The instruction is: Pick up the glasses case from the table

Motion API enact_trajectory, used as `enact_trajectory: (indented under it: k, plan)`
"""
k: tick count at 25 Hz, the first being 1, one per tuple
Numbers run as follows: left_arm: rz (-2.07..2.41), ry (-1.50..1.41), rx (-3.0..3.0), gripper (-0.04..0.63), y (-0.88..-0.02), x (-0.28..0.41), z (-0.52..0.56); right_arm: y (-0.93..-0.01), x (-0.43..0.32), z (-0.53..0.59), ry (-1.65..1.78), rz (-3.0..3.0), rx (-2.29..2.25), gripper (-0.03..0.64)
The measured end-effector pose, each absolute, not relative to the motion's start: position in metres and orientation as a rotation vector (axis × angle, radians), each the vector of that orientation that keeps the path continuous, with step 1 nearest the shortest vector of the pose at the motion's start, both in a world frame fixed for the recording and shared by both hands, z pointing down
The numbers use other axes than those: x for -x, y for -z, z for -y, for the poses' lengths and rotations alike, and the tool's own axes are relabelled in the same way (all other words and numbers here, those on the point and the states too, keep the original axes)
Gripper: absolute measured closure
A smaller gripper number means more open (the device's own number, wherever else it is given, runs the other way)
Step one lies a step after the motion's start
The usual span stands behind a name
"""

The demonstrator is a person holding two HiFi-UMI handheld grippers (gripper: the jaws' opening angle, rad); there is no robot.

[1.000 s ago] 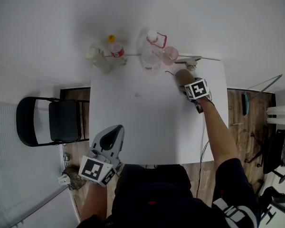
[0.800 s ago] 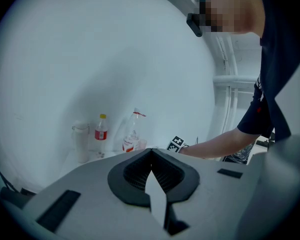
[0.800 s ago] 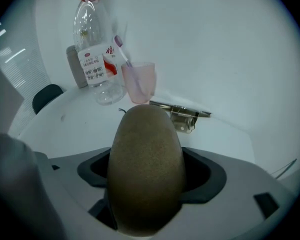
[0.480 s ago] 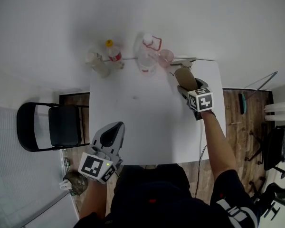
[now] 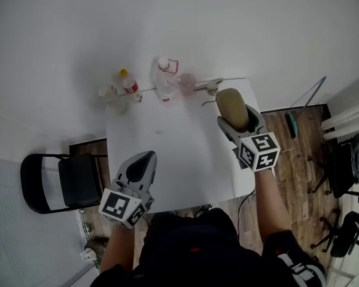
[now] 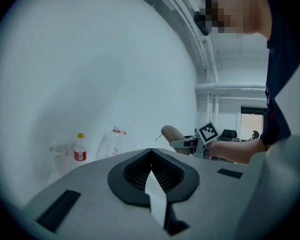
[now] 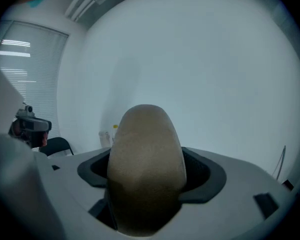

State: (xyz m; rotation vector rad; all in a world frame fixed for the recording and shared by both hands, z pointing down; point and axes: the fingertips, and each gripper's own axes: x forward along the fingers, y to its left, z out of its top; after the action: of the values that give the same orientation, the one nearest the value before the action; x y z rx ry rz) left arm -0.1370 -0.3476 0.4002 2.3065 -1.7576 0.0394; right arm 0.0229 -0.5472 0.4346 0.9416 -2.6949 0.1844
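Observation:
A tan, oval glasses case (image 5: 232, 105) is held up above the right side of the white table (image 5: 167, 154), clear of its top. My right gripper (image 5: 234, 123) is shut on it, one jaw on each side. In the right gripper view the glasses case (image 7: 146, 159) fills the space between the jaws of the right gripper (image 7: 146, 189). My left gripper (image 5: 143, 161) hovers at the table's near left edge, shut on nothing. The left gripper view shows the left gripper (image 6: 150, 156) with its tips meeting, and the glasses case (image 6: 172, 133) far off on the right.
Along the table's back edge stand a clear container (image 5: 112, 96), a small yellow-capped bottle (image 5: 130, 86), a clear jug (image 5: 165, 82) and a pink cup (image 5: 187, 81). A white wall lies behind them. A black folding chair (image 5: 60, 181) stands at the left, on the wooden floor.
My right gripper has lifted the glasses case off the table and drawn it back toward me. The head view has swung. My left gripper has stayed put.

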Motion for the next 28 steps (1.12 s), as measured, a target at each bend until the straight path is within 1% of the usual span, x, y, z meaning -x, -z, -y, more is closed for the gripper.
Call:
enact_trajectory:
  k: [5, 10, 21, 24, 28]
  plan:
    - [1.722, -0.024, -2.378, 0.575, -0.375, 0.121, 0.348, -0.378, -0.057, 0.509, -0.081, 2.759, -1.046, 0.222]
    - [1.703, -0.003, -2.449, 0.575, -0.355, 0.111, 0.349, -0.351, -0.080, 0.475, -0.029, 2.774, -1.108, 0.222]
    - [1.664, 0.019, -2.543, 0.575, -0.327, 0.082, 0.341, -0.315, -0.085, 0.408, 0.085, 2.868, -1.048, 0.222]
    - [1.660, 0.009, -2.555, 0.575, -0.325, 0.077, 0.341, -0.308, -0.083, 0.402, 0.164, 2.853, -1.026, 0.222]
    - [1.670, 0.013, -2.548, 0.575, -0.325, 0.079, 0.341, -0.303, -0.085, 0.402, 0.139, 2.858, -1.043, 0.224]
